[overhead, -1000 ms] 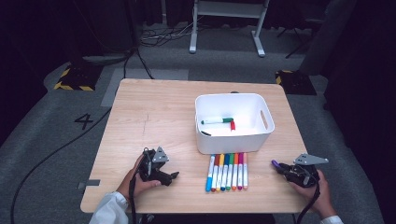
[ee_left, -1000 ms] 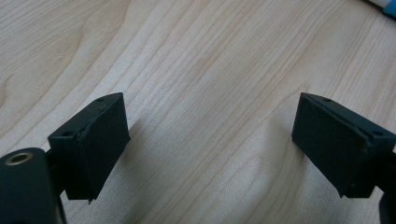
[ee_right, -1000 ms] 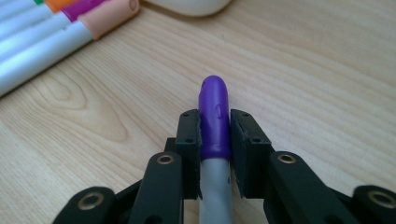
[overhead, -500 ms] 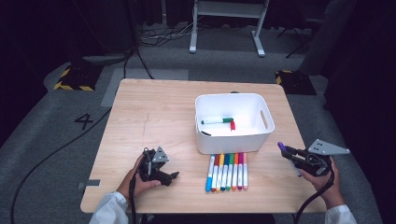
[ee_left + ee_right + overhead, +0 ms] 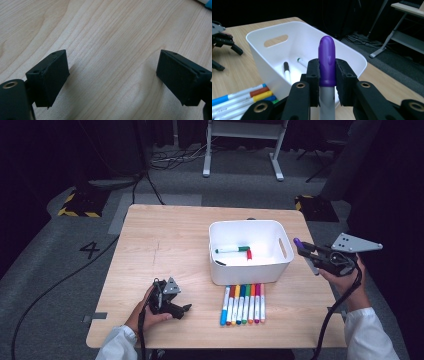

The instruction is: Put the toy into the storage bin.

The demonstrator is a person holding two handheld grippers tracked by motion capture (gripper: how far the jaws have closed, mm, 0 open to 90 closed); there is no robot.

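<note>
The right gripper (image 5: 302, 248) clamps a purple marker (image 5: 327, 62) (cap forward), held in the air just right of the white bin (image 5: 250, 268). The left gripper (image 5: 112, 77) rests wide on the wooden table (image 5: 165, 240); dark room.

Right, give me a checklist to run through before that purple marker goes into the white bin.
1. Right claw shut on the purple marker: ok.
2. Marker lifted off the table: ok.
3. Marker above the white bin opening: not ok, it hangs beside the bin's right wall.
4. Space in the bin: ok, a few markers lie on its floor.
5. Left claw out of the way: ok, open, low over bare wood.
6. Row of markers undisturbed: ok.
</note>
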